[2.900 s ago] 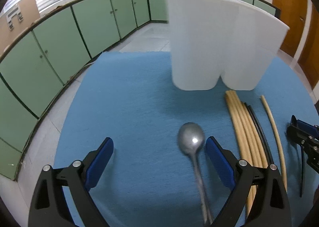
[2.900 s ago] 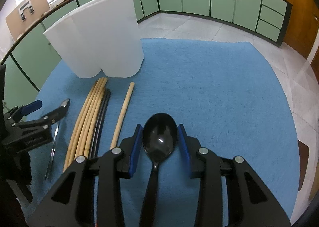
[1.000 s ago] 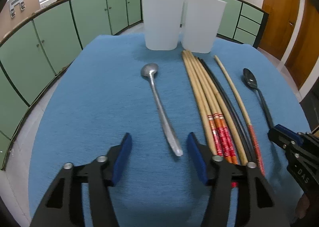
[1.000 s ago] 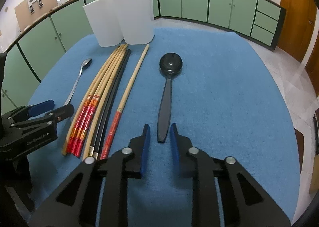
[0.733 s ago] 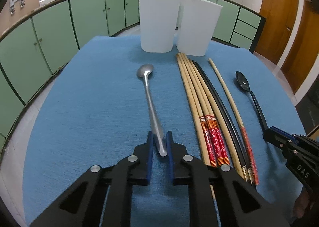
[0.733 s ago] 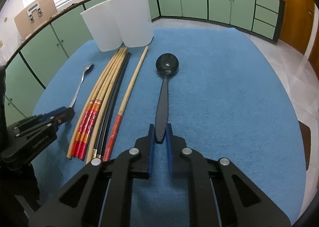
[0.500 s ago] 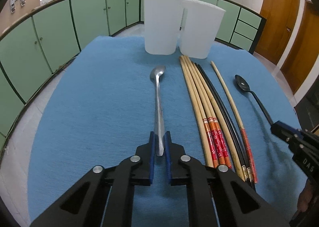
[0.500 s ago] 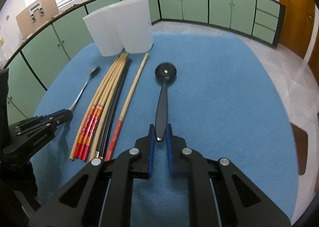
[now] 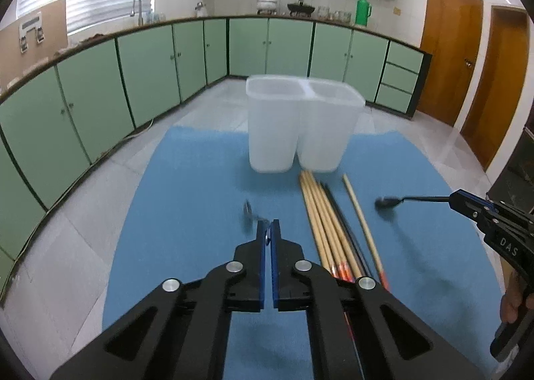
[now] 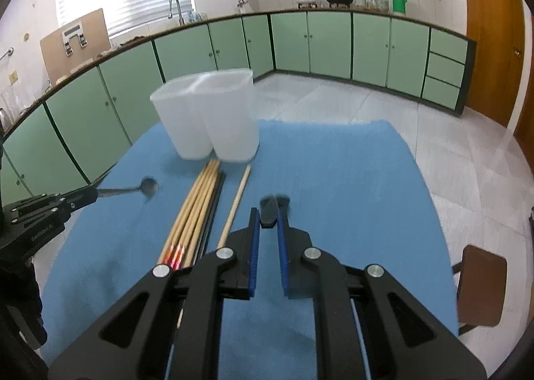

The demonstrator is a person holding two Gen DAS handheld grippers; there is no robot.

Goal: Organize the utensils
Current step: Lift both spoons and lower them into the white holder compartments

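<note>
My left gripper (image 9: 266, 225) is shut on the handle of a metal spoon (image 9: 248, 209) and holds it above the blue mat; its bowl also shows in the right wrist view (image 10: 148, 185). My right gripper (image 10: 268, 213) is shut on the handle of a black spoon (image 10: 271, 207), also lifted; its bowl shows in the left wrist view (image 9: 384, 203). A white two-compartment holder (image 9: 300, 128) stands at the far end of the mat. A bundle of chopsticks (image 9: 325, 213) lies on the mat between the grippers.
The blue mat (image 9: 193, 199) covers a round table with floor beyond its edges. Green cabinets (image 9: 100, 103) run along the walls. A brown chair seat (image 10: 480, 283) is at the right of the table.
Both grippers have risen and tilted up, lifting the metal spoon and the black spoon off the mat. The holder now appears farther ahead and lower in view.
</note>
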